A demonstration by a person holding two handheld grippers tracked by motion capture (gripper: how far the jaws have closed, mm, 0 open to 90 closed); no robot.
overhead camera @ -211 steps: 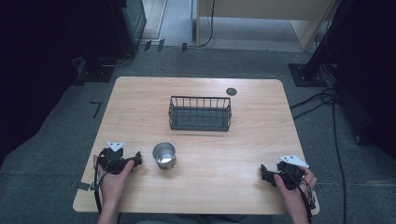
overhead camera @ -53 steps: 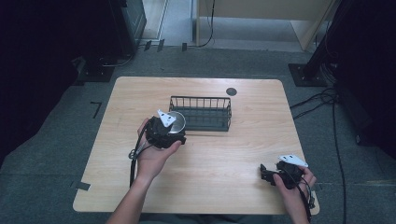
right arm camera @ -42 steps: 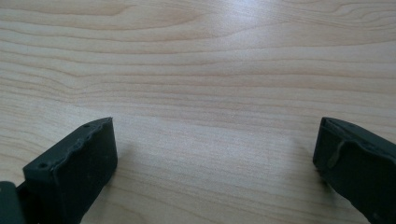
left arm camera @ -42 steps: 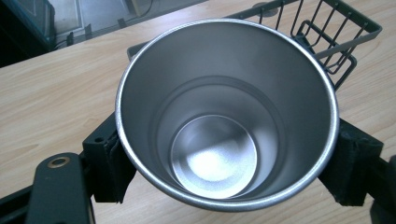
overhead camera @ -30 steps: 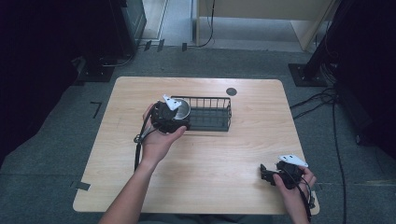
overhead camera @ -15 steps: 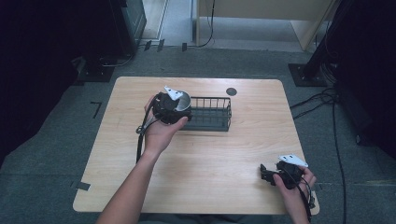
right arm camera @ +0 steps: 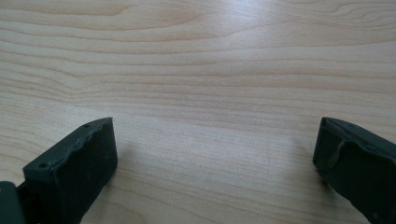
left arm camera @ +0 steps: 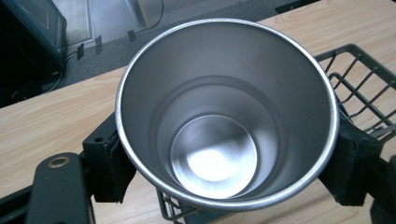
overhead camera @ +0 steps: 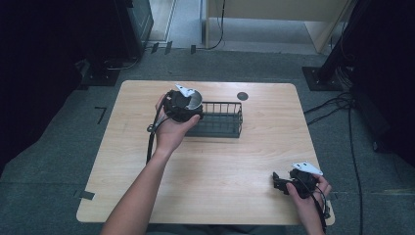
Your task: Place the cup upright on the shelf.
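The left gripper (overhead camera: 188, 105) is clamped on a steel cup (overhead camera: 192, 100), its two black pads (left arm camera: 112, 165) pressed against the cup's outer wall on opposite sides just below the rim. In the high view the cup sits at about 11 o'clock from the table's middle, held above the left end of the wire basket (overhead camera: 220, 120), which stands on the table (overhead camera: 230, 166) slightly toward 12 o'clock from centre. In the left gripper view the cup (left arm camera: 226, 114) opens toward the camera, empty and shiny inside, with basket wires (left arm camera: 362, 79) at 3 o'clock and under its base at 6 o'clock. The right gripper (overhead camera: 280, 182) rests low at 5 o'clock on the table; its jaws stand wide apart over bare wood (right arm camera: 210, 93), holding nothing.
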